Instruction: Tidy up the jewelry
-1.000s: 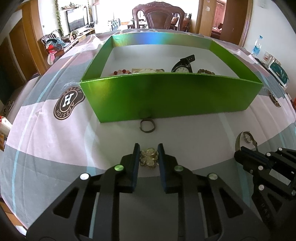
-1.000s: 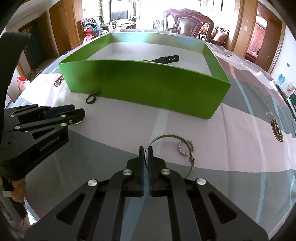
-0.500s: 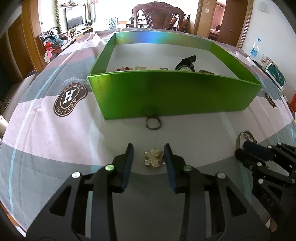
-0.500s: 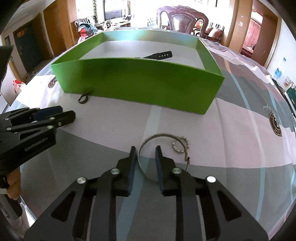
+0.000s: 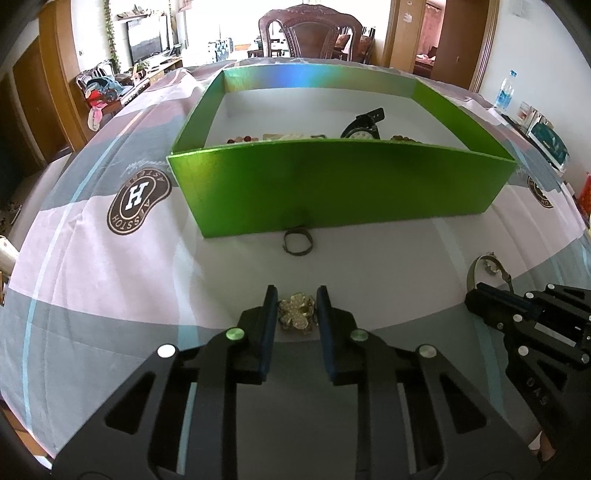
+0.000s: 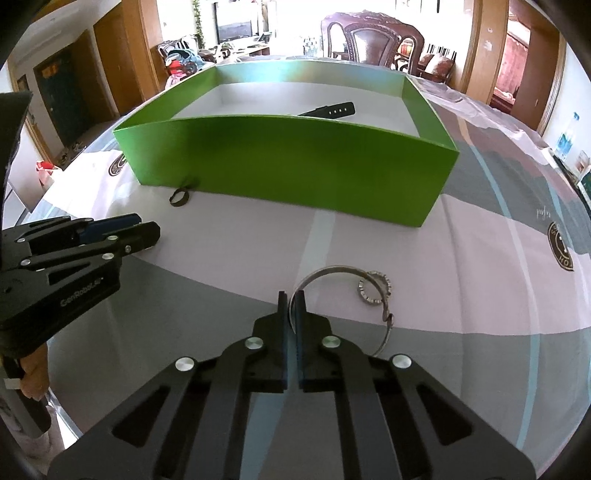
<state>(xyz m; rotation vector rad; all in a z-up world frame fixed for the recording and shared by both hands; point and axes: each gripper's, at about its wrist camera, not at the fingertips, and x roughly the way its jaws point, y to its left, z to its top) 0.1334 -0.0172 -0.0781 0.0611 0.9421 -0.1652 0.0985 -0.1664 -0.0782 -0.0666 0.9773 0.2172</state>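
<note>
A green box (image 5: 332, 192) stands on the table with a black watch (image 5: 364, 125) and bead pieces inside. My left gripper (image 5: 295, 295) is shut on a gold flower brooch (image 5: 296, 312) on the cloth. My right gripper (image 6: 291, 299) is shut on a thin silver bangle (image 6: 332, 271) that carries a small toothed ring (image 6: 373, 291). The bangle also shows in the left wrist view (image 5: 487, 264), just beyond the right gripper (image 5: 480, 295). The box shows in the right wrist view (image 6: 288, 177), with a watch strap (image 6: 328, 110) above its wall.
A small dark ring (image 5: 297, 242) lies on the cloth just in front of the box; it also shows in the right wrist view (image 6: 180, 195). The tablecloth carries round brown logos (image 5: 138, 199). A wooden chair (image 5: 314, 35) stands beyond the table. The left gripper (image 6: 144, 232) is in the right wrist view.
Both grippers opened half a second ago and have closed again: the left on the gold brooch, the right on the silver bangle. Both views sit slightly farther back from the box.
</note>
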